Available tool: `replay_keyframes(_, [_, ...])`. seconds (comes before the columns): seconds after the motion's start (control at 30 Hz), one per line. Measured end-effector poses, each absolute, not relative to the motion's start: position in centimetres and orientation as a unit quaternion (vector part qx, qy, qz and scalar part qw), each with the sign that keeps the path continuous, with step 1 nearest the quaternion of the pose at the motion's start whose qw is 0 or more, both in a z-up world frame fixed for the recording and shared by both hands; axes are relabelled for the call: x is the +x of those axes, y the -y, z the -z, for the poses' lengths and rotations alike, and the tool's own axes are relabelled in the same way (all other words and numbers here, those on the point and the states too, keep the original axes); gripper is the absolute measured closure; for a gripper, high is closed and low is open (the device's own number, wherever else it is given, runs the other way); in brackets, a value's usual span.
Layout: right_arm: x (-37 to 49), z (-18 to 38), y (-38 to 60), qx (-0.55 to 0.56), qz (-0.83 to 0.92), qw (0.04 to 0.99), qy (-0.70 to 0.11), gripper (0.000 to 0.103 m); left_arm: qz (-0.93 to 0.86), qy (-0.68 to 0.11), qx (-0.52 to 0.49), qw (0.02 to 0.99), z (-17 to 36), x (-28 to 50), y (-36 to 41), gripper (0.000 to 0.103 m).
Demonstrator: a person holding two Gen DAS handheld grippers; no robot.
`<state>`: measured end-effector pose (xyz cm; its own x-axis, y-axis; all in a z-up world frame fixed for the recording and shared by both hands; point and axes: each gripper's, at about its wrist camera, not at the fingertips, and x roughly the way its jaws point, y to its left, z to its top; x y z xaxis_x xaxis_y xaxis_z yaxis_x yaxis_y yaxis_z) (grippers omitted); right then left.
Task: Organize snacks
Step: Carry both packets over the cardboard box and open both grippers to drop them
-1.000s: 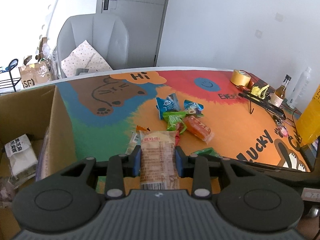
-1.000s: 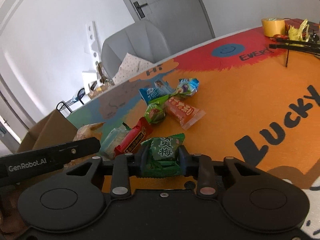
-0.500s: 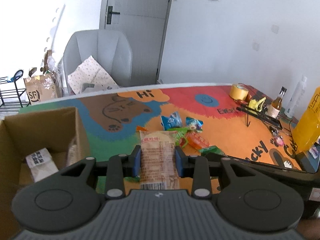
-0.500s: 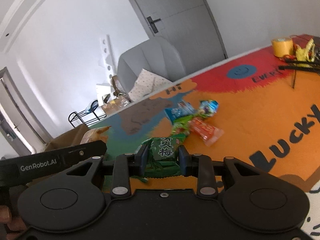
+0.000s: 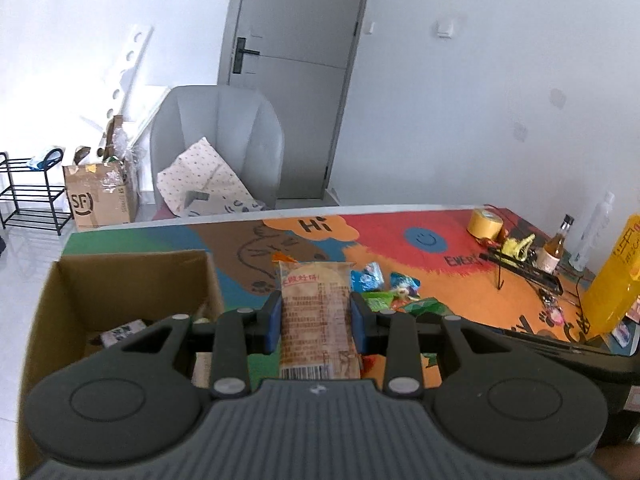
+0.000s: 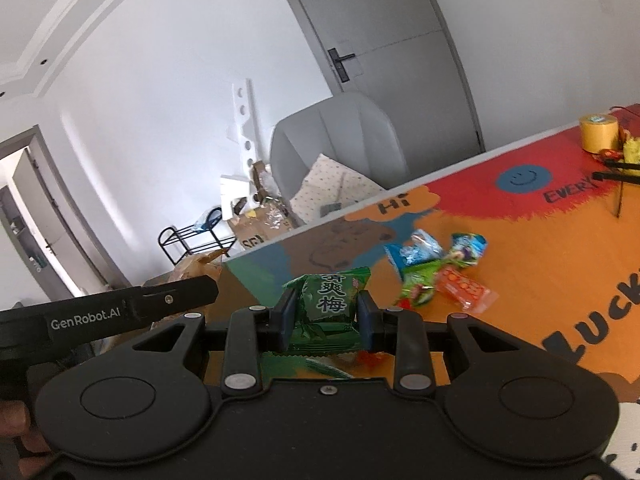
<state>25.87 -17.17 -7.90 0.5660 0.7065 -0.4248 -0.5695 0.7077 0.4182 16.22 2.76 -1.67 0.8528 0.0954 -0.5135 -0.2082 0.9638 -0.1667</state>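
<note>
My left gripper (image 5: 316, 320) is shut on a long beige biscuit packet (image 5: 316, 316), held in the air above the mat beside the open cardboard box (image 5: 120, 276) at the left. Inside the box lie a few white packets (image 5: 122, 330). In the right wrist view my right gripper (image 6: 326, 320) is shut on a green plum candy bag (image 6: 326, 304), lifted over the table. Several loose snacks remain on the mat: blue packets (image 6: 416, 254), a green one (image 6: 418, 286) and an orange one (image 6: 464, 288). The left gripper's body (image 6: 120, 312) shows at the left of that view.
A colourful mat (image 5: 440, 280) covers the table. At its far right stand a yellow tape roll (image 5: 485, 224), a small bottle (image 5: 554, 248), a black wire stand (image 5: 520, 268) and a yellow container (image 5: 612, 280). Behind the table are a grey armchair (image 5: 224, 140) and a rack (image 5: 28, 196).
Both grippers have risen with their packets, so the table and snacks look smaller and lower. The left one has drifted toward the box, whose opening now shows more fully.
</note>
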Motion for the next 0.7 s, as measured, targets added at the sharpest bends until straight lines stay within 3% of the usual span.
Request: replay_keyframes(0.7, [22.5, 6.4, 10.4, 0.090, -0.425, 0.856, -0.280, 0.073, -0.139, -0.252, -0.147, 0.946, 1.7, 10.5, -10.3, 0.070])
